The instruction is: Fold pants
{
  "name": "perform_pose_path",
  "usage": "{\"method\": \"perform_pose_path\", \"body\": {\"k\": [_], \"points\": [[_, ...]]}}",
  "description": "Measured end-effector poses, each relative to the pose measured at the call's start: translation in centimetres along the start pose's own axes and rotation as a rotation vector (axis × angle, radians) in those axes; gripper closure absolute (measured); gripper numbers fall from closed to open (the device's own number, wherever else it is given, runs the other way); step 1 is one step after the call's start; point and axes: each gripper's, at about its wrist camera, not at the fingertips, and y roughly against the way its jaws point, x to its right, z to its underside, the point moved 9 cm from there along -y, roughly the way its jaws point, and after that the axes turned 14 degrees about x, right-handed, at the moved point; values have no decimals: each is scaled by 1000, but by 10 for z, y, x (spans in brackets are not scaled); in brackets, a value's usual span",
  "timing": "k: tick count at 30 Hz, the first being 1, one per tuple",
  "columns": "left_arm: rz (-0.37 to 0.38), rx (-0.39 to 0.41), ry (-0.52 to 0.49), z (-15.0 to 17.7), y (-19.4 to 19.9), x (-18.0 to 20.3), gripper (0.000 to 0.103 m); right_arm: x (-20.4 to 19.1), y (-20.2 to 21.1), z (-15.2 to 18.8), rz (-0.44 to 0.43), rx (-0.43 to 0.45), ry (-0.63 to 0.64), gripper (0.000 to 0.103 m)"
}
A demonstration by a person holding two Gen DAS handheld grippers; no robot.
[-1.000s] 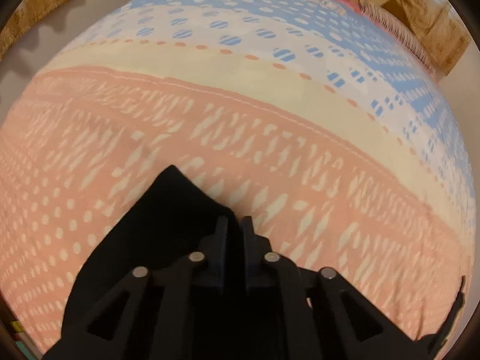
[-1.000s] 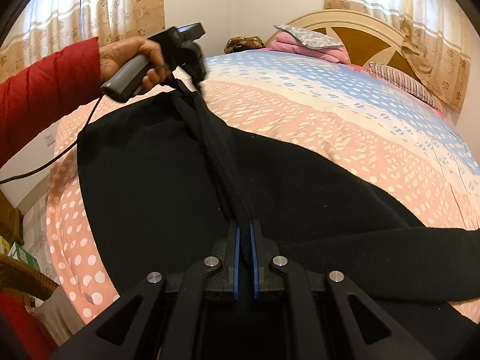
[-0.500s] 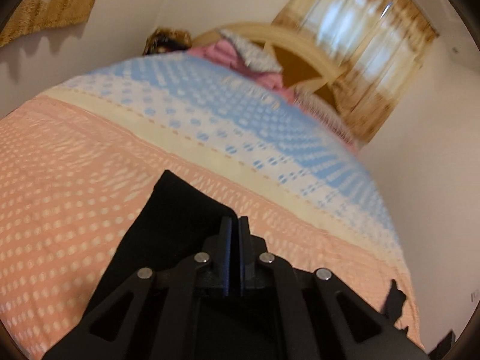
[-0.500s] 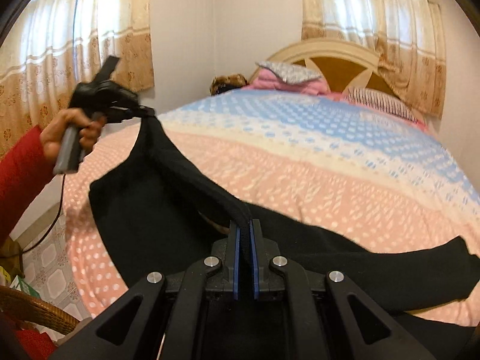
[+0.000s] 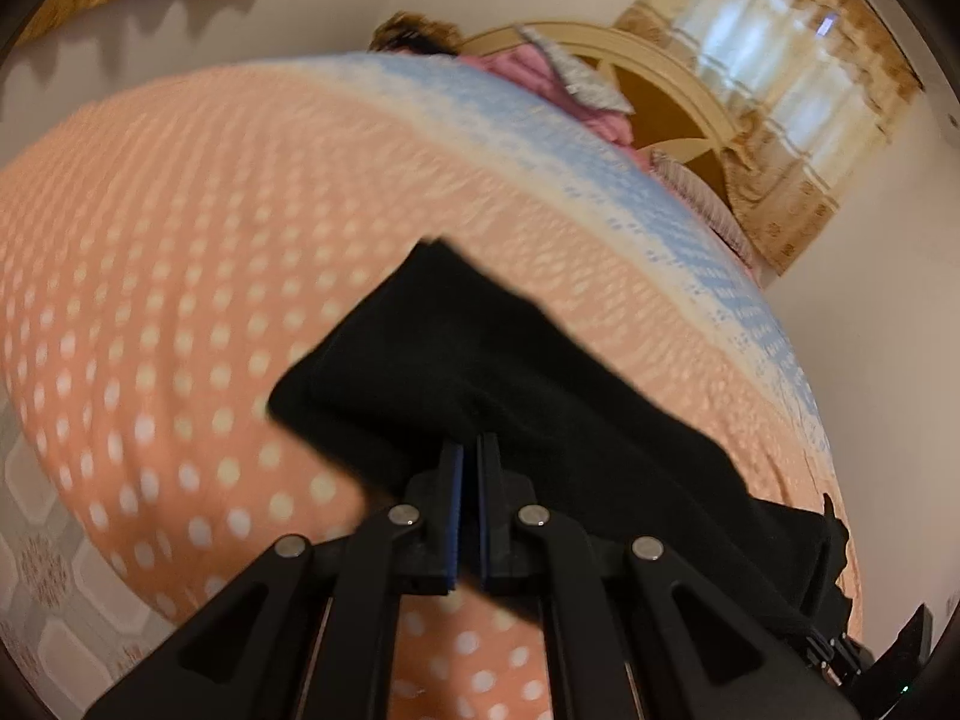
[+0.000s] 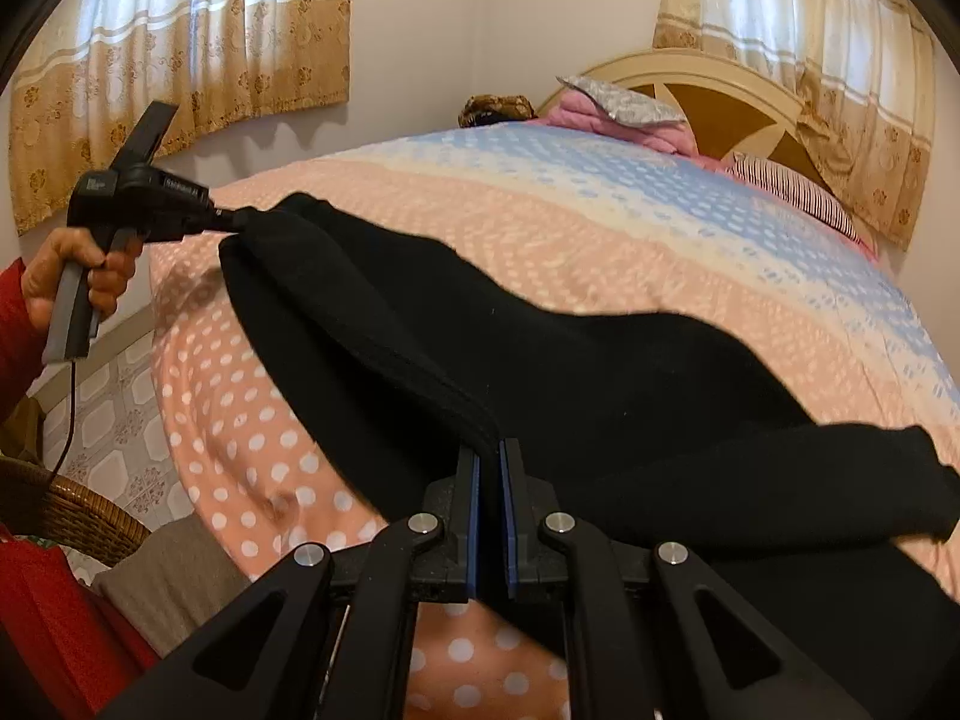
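Holding black pants (image 6: 540, 360) stretched over the bed (image 6: 600, 228), near its foot. My left gripper (image 5: 470, 450) is clamped on one waistband corner, my right gripper (image 6: 487, 456) clamped on the other; a leg trails toward the bed's right side.

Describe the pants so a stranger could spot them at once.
Start at the bed with its peach, cream and blue dotted cover. Across its near peach end stretches a long garment, the pants, pinched by the left gripper and right gripper. It is the only plain black thing there.
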Motion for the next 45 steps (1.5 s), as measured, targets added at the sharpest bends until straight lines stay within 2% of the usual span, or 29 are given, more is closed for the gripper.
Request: {"method": "perform_pose_path", "body": {"k": [3,8,12,15,17,19,21,22,24,26,28,30,31,33,34,35,37,39,40,41,42,44,45], "points": [[3,-4,22,2,4,-4,99,1,-2,5,2,-12,-4,97],[3,30,-21,-7,22,-4,99,-6,7,-4,-25,6,-5,97],[-41,-6,-30,2,14,-17,99,-21,9,2,-64,-27,36,97],[-81,-32,-50,15,9,-24,98,-26,0,24,-66,-86,67,97],[-103,-33,-72,17,11,-26,94,-25,-6,34,-73,-109,61,97],[-122,-30,-76,15,15,-28,92,-23,-5,35,-77,-93,52,97],[-223,-23,-95,12,22,-37,92,-23,-6,33,-81,-100,45,96],[-288,3,-119,7,30,-41,92,-23,-5,33,-81,-102,50,96],[-367,71,-176,-6,43,-38,92,-24,-6,32,-81,-108,56,92],[-342,123,-222,-17,50,-19,92,-24,-5,29,-97,-120,27,85],[-246,148,-258,-24,48,12,90,-21,-3,21,-122,-119,-33,81],[-175,156,-305,-22,36,40,85,-16,4,0,-177,-75,-125,77],[-166,153,-315,-20,29,47,82,-14,6,-9,-198,-53,-162,74],[-131,129,-309,-9,11,63,81,-5,6,-35,-231,2,-245,39],[-112,112,-294,-1,4,69,81,0,3,-48,-235,35,-278,34],[-98,95,-277,7,-1,72,81,6,-3,-63,-236,72,-308,33],[-87,51,-267,31,-10,79,81,14,-20,-81,-236,102,-344,33],[-132,16,-290,52,-9,79,81,20,-51,-92,-230,71,-381,33],[-143,34,-326,60,-4,78,81,20,-67,-94,-252,46,-405,33],[-153,71,-375,65,5,77,81,18,-86,-95,-288,20,-435,36],[-167,87,-428,69,9,78,80,18,-96,-95,-300,2,-445,48],[-186,101,-499,76,16,77,80,11,-126,-91,-310,-62,-437,61],[-190,101,-512,78,19,75,80,9,-137,-89,-304,-82,-430,62]]}}
